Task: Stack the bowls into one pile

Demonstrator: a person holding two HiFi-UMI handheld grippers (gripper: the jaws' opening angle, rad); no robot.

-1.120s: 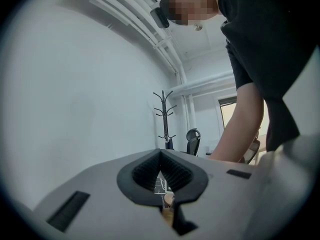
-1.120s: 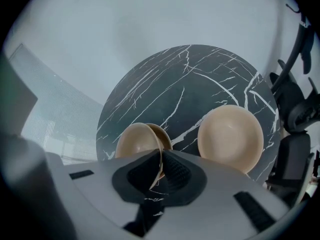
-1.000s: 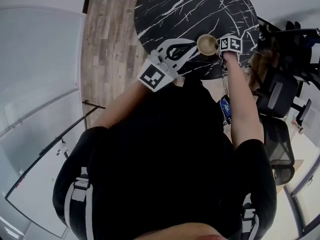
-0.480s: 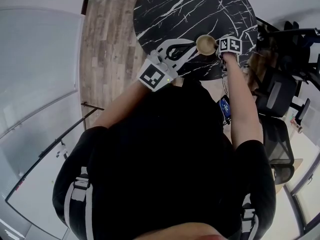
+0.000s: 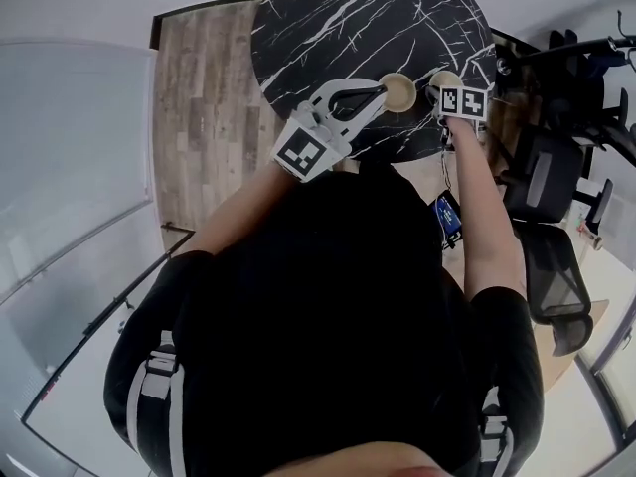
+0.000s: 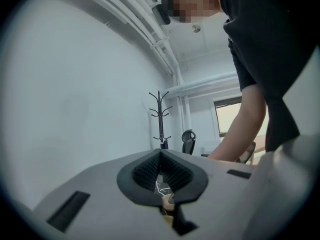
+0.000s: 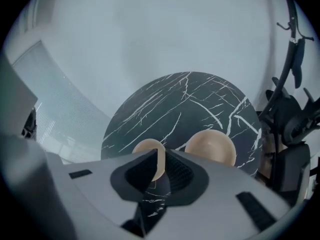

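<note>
Two tan bowls stand apart near the front edge of the round black marble table (image 5: 328,28). The left bowl (image 5: 397,91) lies at the tips of my left gripper (image 5: 381,87), whose jaws leave only a thin slit (image 6: 160,156); bits of tan show low in it. The right bowl (image 5: 444,79) sits just ahead of my right gripper (image 5: 452,95). In the right gripper view that gripper (image 7: 161,156) hangs above the table; its jaws have just been opening and grip nothing. The farther bowl (image 7: 145,154) shows through the gap, and the nearer bowl (image 7: 211,148) lies to the right.
Black office chairs (image 5: 552,177) crowd the table's right side. Wood flooring (image 5: 209,97) and a glass partition (image 5: 70,167) lie to the left. A coat stand (image 6: 161,116) and a chair stand against the far wall. My own body hides the near floor.
The right gripper has risen and drawn back toward me, which uncovers the second bowl beside it. The left gripper and the left bowl have kept their places.
</note>
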